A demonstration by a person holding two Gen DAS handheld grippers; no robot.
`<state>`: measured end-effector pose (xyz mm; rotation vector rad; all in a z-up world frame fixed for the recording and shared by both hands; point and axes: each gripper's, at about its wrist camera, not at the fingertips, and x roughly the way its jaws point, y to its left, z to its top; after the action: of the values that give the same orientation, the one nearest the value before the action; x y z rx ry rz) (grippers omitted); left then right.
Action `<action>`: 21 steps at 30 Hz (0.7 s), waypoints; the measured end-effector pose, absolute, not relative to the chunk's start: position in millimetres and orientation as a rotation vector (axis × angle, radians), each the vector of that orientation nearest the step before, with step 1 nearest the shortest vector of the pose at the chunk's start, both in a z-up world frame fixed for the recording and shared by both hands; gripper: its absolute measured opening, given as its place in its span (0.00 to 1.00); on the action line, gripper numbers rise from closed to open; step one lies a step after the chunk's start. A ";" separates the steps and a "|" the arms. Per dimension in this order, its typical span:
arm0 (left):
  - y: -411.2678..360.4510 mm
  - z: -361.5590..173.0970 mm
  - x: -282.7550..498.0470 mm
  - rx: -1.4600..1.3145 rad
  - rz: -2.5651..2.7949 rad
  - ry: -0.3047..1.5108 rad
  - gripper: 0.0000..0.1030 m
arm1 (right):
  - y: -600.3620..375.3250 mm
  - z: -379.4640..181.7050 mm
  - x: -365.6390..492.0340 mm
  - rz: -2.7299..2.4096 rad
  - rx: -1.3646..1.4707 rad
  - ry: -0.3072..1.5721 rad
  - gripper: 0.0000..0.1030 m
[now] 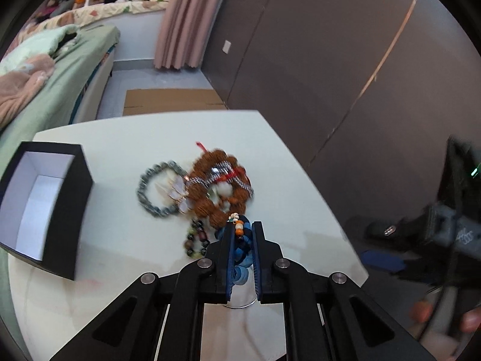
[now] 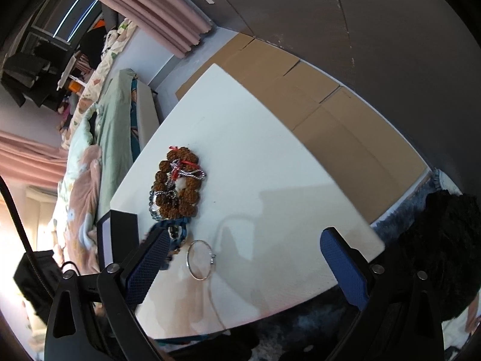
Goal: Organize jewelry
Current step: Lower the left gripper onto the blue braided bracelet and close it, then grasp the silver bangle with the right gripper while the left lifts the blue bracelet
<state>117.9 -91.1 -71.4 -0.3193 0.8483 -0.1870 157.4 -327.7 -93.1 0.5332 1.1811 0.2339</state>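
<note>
Your left gripper (image 1: 243,234) has its fingers clamped on the blue bracelet (image 1: 242,249), at the pile's near edge; the box (image 1: 45,207) sits left of it. Your right gripper (image 2: 249,258) hangs spread, empty, farther off.

Both fisheye views are strongly bent and vignetted black at the edges. The jewelry pile (image 1: 195,192) is smeared by motion blur. Glare is seen lower left in the right view; soft shadows are cast across the tabletop (image 2: 270,165).
</note>
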 end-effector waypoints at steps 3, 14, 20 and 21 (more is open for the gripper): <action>-81.5 -61.0 115.0 -0.350 -0.186 0.827 0.10 | -313.7 -98.6 159.6 0.262 0.521 1.212 0.80; -43.6 -37.5 103.7 -0.418 -0.177 0.778 0.10 | -254.8 -119.5 159.5 0.301 0.360 1.302 0.39; -27.6 -30.9 92.9 -0.434 -0.163 0.761 0.10 | -239.3 -126.7 160.0 0.256 0.279 1.318 0.33; -25.3 -30.1 91.2 -0.435 -0.160 0.758 0.10 | -235.1 -127.5 159.3 0.251 0.261 1.319 0.31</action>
<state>91.2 -25.3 -30.1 -0.4353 0.7576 -0.1603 159.3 -235.1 -127.5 0.2607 1.3188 0.2506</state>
